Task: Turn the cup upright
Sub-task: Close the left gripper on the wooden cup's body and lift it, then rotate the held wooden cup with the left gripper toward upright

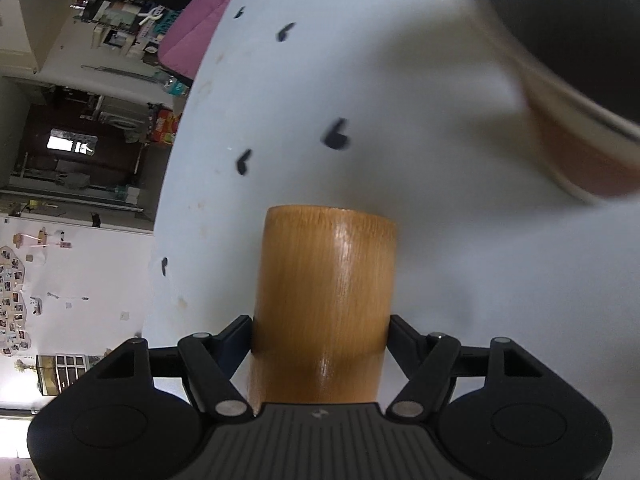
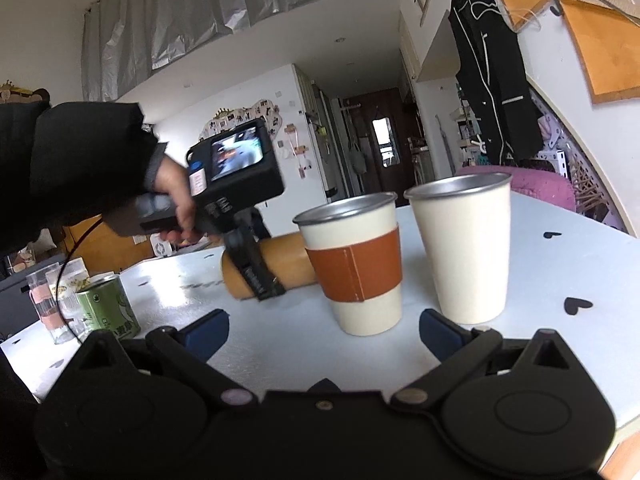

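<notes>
While the wooden cup [image 1: 324,300] lies on its side on the white table [image 1: 460,280], left of the sleeved cup [image 2: 352,264], the left gripper [image 1: 320,332] pinches it. The right gripper [image 2: 324,328] waits near, jaws spread, empty. Next, I think: lift and turn it upright.

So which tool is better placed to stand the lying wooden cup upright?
Left. The left tool is already shut on the wooden cup, which lies on the table. The right tool is open, holding nothing.
</notes>
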Motion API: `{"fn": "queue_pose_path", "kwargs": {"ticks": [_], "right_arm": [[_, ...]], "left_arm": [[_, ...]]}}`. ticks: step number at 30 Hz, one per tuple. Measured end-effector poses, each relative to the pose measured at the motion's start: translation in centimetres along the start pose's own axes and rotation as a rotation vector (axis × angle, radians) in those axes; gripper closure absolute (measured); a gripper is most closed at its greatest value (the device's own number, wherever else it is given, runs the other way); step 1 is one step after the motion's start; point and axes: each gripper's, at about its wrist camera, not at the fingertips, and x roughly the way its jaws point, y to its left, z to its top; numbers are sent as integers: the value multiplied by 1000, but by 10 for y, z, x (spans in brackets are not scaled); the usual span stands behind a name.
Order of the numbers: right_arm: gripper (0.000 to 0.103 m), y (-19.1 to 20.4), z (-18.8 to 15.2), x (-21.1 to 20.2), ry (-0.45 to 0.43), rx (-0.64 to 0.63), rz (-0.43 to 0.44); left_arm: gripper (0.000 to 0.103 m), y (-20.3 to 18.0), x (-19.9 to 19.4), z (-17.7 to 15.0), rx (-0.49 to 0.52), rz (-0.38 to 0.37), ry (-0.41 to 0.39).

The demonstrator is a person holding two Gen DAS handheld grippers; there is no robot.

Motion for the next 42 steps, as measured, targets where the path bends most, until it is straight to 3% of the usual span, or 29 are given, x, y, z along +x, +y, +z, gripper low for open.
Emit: {"fn": "queue_pose_path", "kwargs": {"ticks": [11,16,19,25,34,38,42], "right_arm": [[1,16,2,-10,2,31,48],[11,20,10,3,41,123,70],[23,24,23,14,59,167,94],[39,54,54,52,129,109,122],[49,88,69,140,418,9,38],[49,94,64,148,464,-45,4],[49,96,63,152,500,-80,-24]], "left_arm": [[32,-56,-65,-69,-7,-38,-110],[32,-83,-84,-100,41,-7,-177],[32,-93,-92,-112,53,6,-216],[32,-105,-104,-134,72,11,-286],[29,-100,-97,-140,-78,36,-388],[19,-97,-89,-148,-174,51,-413],[16,-93,-81,-157,-291,48,-441]]}}
